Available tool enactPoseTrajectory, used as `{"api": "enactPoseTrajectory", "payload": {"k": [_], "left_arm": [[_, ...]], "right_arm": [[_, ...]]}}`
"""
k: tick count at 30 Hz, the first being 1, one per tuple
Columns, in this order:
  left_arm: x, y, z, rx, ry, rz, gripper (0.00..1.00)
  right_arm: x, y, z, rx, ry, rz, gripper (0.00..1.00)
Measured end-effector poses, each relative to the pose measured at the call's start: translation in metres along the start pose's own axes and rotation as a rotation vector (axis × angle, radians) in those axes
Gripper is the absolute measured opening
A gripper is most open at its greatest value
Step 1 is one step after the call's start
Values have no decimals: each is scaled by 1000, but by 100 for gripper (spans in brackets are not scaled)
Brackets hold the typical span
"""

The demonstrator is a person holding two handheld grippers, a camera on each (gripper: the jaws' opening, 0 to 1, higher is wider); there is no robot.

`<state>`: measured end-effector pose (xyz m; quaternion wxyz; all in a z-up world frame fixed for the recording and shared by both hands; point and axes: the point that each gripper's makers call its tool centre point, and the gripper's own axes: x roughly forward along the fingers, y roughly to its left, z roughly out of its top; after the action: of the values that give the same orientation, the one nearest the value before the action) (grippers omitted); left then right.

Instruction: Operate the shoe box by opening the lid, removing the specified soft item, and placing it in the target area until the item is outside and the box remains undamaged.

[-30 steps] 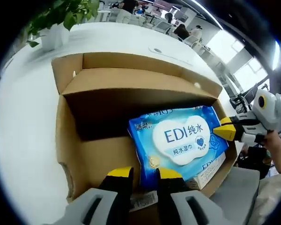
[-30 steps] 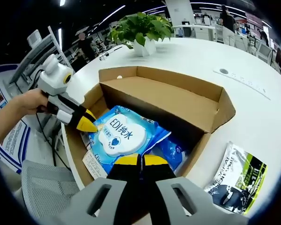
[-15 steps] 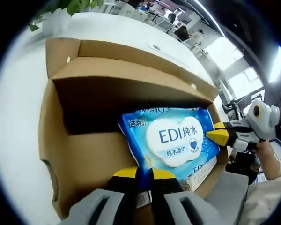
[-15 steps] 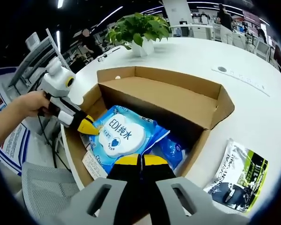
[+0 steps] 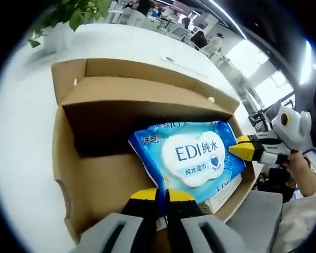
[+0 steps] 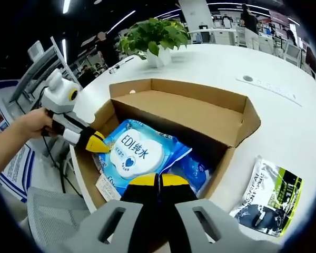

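Observation:
The brown cardboard shoe box (image 5: 121, 97) (image 6: 200, 113) stands open on the white table, its lid flap folded back. Inside lies a blue and white wet wipes pack (image 5: 192, 155) (image 6: 134, 153), slightly tilted. My left gripper (image 5: 162, 196) is shut on the pack's near edge; in the right gripper view the left gripper (image 6: 97, 142) pinches the pack's left end. My right gripper (image 6: 158, 182) is shut at the pack's opposite edge, and in the left gripper view the right gripper (image 5: 241, 150) comes in from the right with its yellow tips against the pack.
Under the pack lie a second blue pouch (image 6: 192, 168) and a white carton (image 5: 226, 192). A black, green and white bag (image 6: 268, 197) lies on the table right of the box. A potted plant (image 6: 155, 34) stands beyond it. A grey chair (image 6: 47, 211) sits below the table edge.
My left jaws have closed from a visible gap onto the pack's near edge. The right gripper has stayed shut at the far edge. Both views shifted only slightly.

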<state>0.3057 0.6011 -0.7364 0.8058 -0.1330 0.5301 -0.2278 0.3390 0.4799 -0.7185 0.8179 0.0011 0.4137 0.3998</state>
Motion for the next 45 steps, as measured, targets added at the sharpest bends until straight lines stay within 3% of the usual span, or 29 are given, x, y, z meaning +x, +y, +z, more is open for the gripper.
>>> {"api": "enactPoseTrajectory", "payload": {"k": [16,34,45], "left_arm": [[-26,-16,15,16,-76,-6,3],[-38,-64,37,55,-142,-36,3],[-30,-97,53,95,-158,-54,3]], "right_arm": [[-24,6,20,9,-53,28,0],[-71,-8,33,35,-106,16,0],[-100,-29,31,46,-122,-12,0]]}}
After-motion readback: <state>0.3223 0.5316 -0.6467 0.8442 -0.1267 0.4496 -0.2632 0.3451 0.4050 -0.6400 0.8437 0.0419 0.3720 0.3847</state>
